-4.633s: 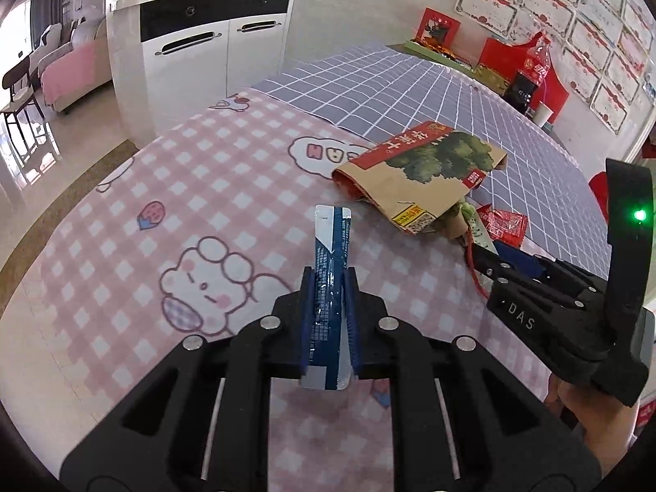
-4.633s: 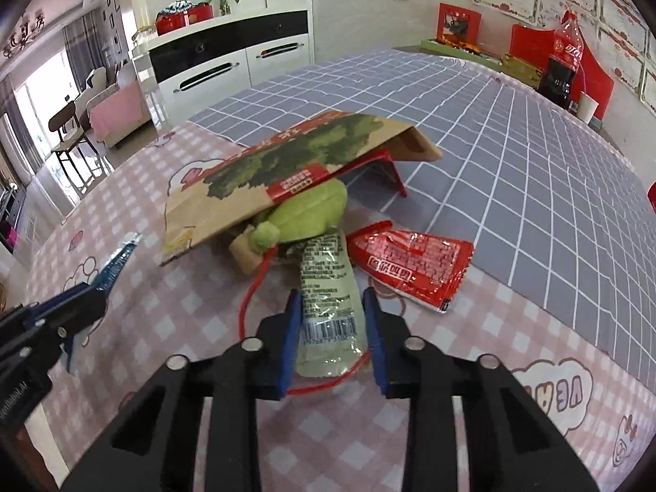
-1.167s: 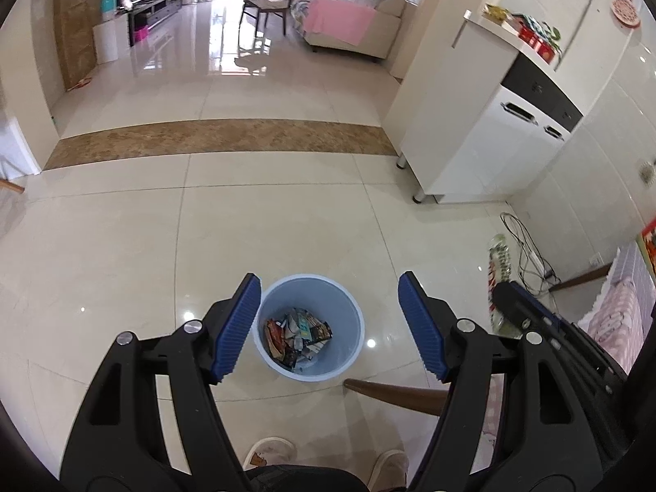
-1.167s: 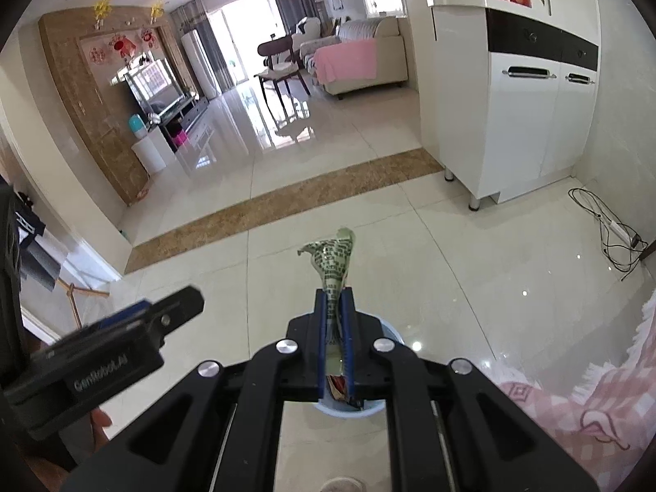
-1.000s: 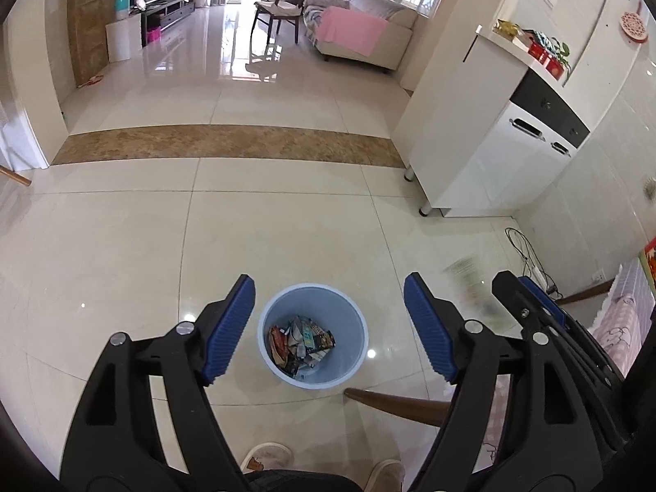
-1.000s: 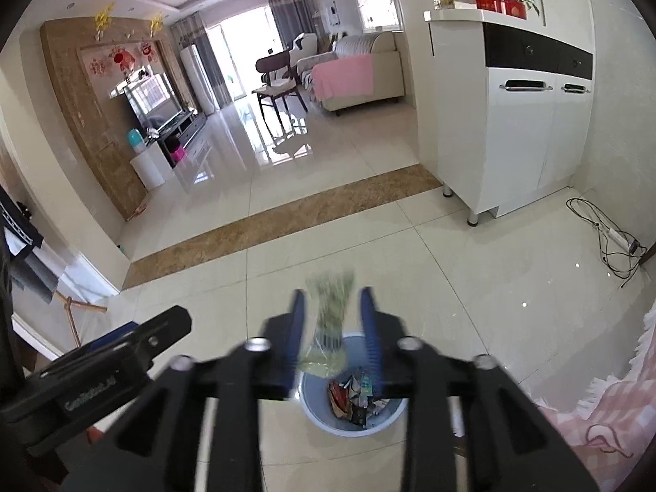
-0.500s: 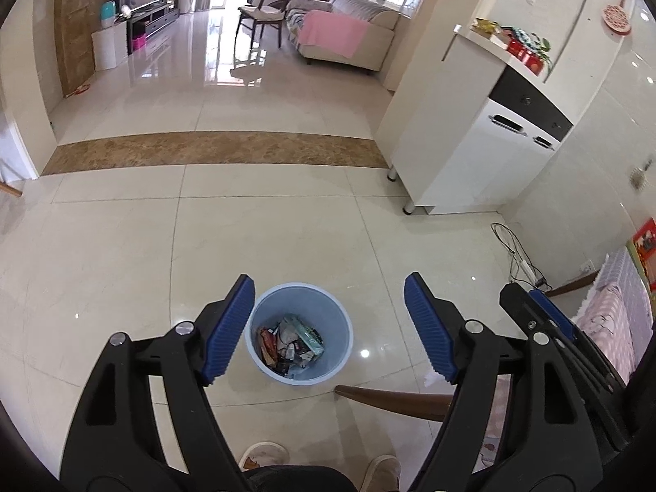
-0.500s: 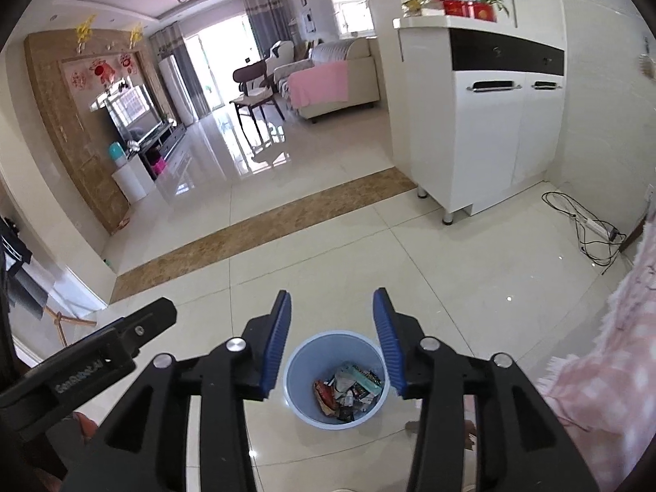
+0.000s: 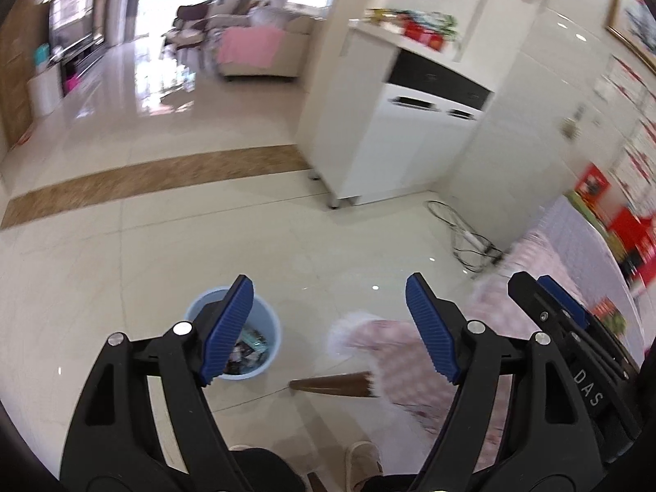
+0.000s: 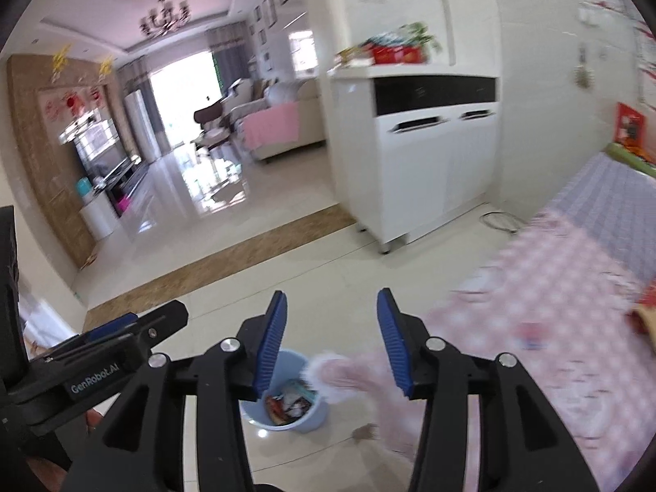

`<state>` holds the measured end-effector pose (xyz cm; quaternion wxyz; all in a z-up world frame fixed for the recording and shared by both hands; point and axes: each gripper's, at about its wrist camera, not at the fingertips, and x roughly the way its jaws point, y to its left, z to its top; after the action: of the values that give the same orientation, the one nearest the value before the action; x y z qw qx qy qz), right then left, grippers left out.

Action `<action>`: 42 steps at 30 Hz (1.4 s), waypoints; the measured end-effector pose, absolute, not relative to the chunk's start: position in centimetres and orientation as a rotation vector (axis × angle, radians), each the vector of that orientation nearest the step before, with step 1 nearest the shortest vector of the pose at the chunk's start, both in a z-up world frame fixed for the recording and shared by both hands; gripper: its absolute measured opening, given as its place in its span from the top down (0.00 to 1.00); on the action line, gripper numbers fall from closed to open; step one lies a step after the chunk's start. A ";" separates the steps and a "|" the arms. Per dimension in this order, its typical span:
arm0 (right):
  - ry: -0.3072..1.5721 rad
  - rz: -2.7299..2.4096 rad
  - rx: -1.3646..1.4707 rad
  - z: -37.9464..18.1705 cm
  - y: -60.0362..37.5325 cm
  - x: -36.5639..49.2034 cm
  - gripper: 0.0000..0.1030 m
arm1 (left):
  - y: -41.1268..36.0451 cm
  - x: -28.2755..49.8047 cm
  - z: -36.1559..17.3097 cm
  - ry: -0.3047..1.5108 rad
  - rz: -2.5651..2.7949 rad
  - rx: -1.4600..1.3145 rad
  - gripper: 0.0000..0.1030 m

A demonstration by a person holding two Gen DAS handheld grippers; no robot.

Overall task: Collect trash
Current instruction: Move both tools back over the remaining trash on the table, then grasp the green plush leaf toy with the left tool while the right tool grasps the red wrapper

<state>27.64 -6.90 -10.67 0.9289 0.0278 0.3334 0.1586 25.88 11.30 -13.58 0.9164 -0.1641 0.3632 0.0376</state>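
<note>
A light blue trash bin (image 9: pixel 268 330) stands on the tiled floor with several wrappers inside; it also shows in the right wrist view (image 10: pixel 315 412). My left gripper (image 9: pixel 328 328) is open and empty, above the floor just right of the bin. My right gripper (image 10: pixel 330 340) is open and empty, above the bin's right side. The right gripper also shows in the left wrist view (image 9: pixel 574 340), and the left gripper in the right wrist view (image 10: pixel 110 348). Both views are blurred by motion.
The table with a pink checked cloth (image 10: pixel 553 307) lies to the right, with trash at its far right edge (image 10: pixel 645 317). A wooden chair leg (image 9: pixel 332 385) sticks out below the cloth. A white cabinet (image 9: pixel 410 143) and a cable (image 9: pixel 463 233) stand behind.
The right gripper opened and dropped its wrapper into the bin. Both views have since swung to the right, bringing the table into view; both grippers stay open.
</note>
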 end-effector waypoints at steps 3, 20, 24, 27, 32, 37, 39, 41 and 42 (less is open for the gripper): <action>0.653 0.255 0.082 -9.4 -12.0 26.2 0.55 | 6.9 25.5 -12.3 0.732 -0.001 -0.298 0.25; 0.620 -0.169 0.196 -9.5 -39.9 17.1 0.52 | -21.9 23.1 -11.8 0.846 -0.478 -0.069 0.25; 0.681 -0.243 0.219 -11.2 -45.0 16.1 0.52 | -26.5 23.4 -13.1 0.890 -0.536 -0.034 0.25; 0.723 -0.263 0.237 -12.5 -47.4 16.6 0.52 | -29.2 24.0 -13.9 0.913 -0.549 -0.035 0.25; 0.787 -0.245 0.242 -14.1 -49.3 17.4 0.52 | -31.9 25.8 -14.8 0.924 -0.523 -0.015 0.25; 0.844 -0.193 0.208 -15.0 -49.0 19.4 0.48 | -32.8 27.5 -15.1 0.942 -0.506 -0.024 0.26; 0.861 -0.172 0.187 -15.2 -48.6 20.7 0.47 | -33.0 28.0 -15.2 0.940 -0.499 -0.024 0.33; 0.879 -0.149 0.168 -15.7 -48.3 22.1 0.47 | -33.0 28.7 -15.7 0.962 -0.495 -0.028 0.45; 0.883 -0.143 0.167 -15.9 -48.3 22.6 0.47 | -33.0 29.0 -16.1 0.981 -0.494 -0.036 0.50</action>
<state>22.63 -48.30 -15.85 0.8982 0.0808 0.4265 -0.0690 29.05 -32.96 -16.11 0.8527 -0.0171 0.4663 -0.2348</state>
